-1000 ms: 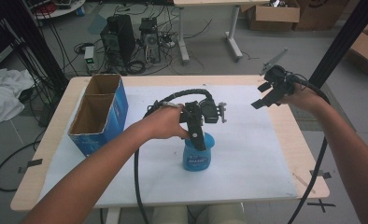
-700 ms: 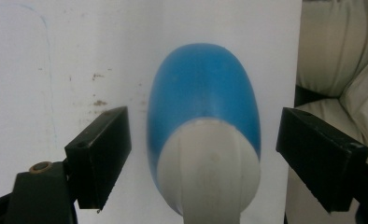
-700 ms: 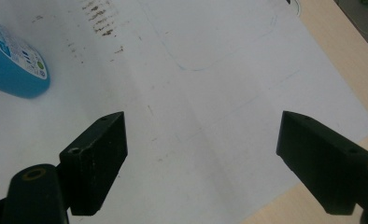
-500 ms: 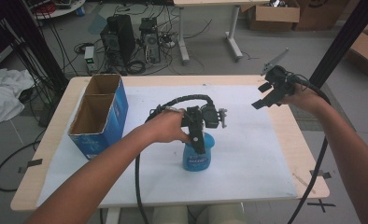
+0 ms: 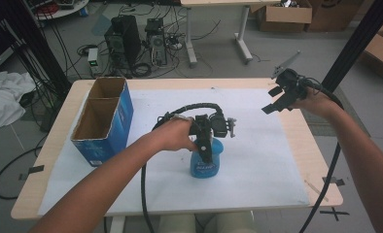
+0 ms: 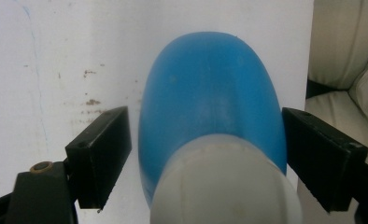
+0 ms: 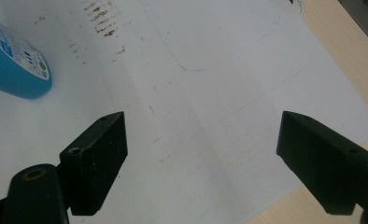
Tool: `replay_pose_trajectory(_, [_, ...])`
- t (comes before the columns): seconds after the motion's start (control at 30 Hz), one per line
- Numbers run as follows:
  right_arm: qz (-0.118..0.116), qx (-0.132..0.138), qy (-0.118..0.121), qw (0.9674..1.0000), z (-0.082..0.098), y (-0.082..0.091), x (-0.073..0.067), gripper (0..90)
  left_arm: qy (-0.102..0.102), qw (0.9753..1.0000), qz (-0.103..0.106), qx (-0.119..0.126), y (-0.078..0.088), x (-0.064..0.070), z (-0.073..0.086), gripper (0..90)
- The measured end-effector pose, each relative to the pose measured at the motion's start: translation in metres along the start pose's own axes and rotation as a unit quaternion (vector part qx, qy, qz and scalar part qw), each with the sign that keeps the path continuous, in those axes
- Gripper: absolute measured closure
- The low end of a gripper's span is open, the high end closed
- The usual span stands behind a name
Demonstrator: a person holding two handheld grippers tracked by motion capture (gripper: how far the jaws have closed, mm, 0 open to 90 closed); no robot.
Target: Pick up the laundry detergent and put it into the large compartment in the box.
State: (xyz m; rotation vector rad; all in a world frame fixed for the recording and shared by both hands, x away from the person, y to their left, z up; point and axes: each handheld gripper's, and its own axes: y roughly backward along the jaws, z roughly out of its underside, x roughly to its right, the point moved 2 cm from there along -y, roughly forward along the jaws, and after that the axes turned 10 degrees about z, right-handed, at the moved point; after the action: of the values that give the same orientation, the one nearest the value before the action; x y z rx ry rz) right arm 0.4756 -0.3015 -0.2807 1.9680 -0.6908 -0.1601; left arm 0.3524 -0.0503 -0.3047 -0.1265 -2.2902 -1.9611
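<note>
A blue plastic bottle [image 5: 206,166] with a white cap [image 6: 224,186] stands upright on the white sheet [image 5: 262,160] near the table's front middle. My left gripper [image 5: 206,155] comes down over it from above, open. In the left gripper view the bottle [image 6: 210,93] sits between the two jaws, with a small gap on each side. My right gripper [image 5: 272,100] is held in the air over the table's right edge, open and with nothing in it. In the right gripper view [image 7: 203,158] the bottle [image 7: 11,60] lies far off at the upper left.
A blue cardboard box [image 5: 126,116] with two open compartments stands at the table's left. The white sheet covers most of the wooden table [image 5: 321,160]. On the floor behind are computer towers [image 5: 126,39], cables and cardboard boxes [image 5: 282,14].
My left gripper has sunk slightly lower around the bottle. The right gripper has stayed in place.
</note>
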Motion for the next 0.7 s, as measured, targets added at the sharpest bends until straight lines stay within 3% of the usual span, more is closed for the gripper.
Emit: replay_pose_trajectory(0.7, [-0.003,0.001,-0.003,1.0000,0.0004,0.0005,0.0003,16.6,0.001,1.0000,-0.002,-0.001,-0.0009,-0.0023,0.0000,25.5])
